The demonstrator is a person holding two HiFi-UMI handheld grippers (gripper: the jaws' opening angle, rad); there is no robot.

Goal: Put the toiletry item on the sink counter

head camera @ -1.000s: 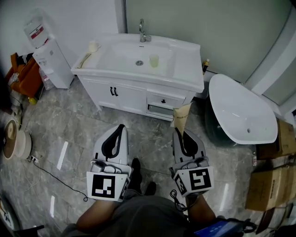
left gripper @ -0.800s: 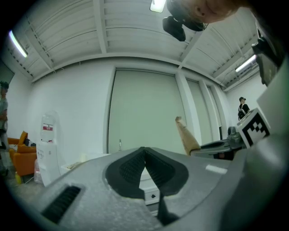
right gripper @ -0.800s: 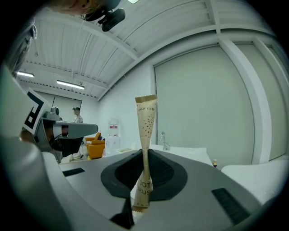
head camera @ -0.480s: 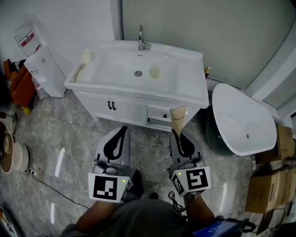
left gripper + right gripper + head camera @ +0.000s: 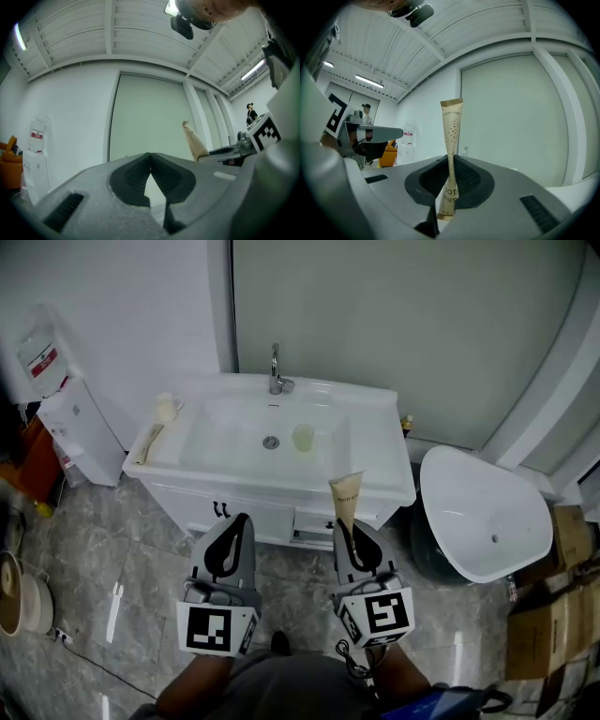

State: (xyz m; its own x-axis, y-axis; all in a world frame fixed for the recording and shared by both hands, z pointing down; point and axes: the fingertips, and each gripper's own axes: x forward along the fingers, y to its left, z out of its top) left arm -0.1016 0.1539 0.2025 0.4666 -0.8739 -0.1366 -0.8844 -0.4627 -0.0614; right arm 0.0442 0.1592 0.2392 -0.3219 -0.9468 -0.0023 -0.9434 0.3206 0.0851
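1. Your right gripper (image 5: pixel 347 524) is clenched on a tan toiletry tube (image 5: pixel 345 495), at centre right of the head view.
2. In the right gripper view the jaws pinch the tube (image 5: pixel 452 123) low on its length. Its flat crimped end stands upright above the gripper (image 5: pixel 451 161), and a short printed part hangs below the grip.
3. Your left gripper (image 5: pixel 238 521) sits at centre left of the head view, level with the right one. Its jaw tips are closed on each other with nothing between them, as the left gripper view (image 5: pixel 150 165) shows.
4. The tube also shows at the right of the left gripper view (image 5: pixel 193 140), leaning.
5. A white sink worktop (image 5: pixel 377 467) lies just above both grippers in the head view. The tube is held in the air at its front edge, overlapping it in the picture.
6. A faucet (image 5: pixel 276 373) stands at the back of the basin, and a pale cup (image 5: pixel 302 437) sits inside it.
7. A small pale object (image 5: pixel 167 407) rests at the worktop's upper left corner.
8. At right stands a dark tub with a white inside (image 5: pixel 483 512). At upper left stands a white water dispenser (image 5: pixel 77 420).
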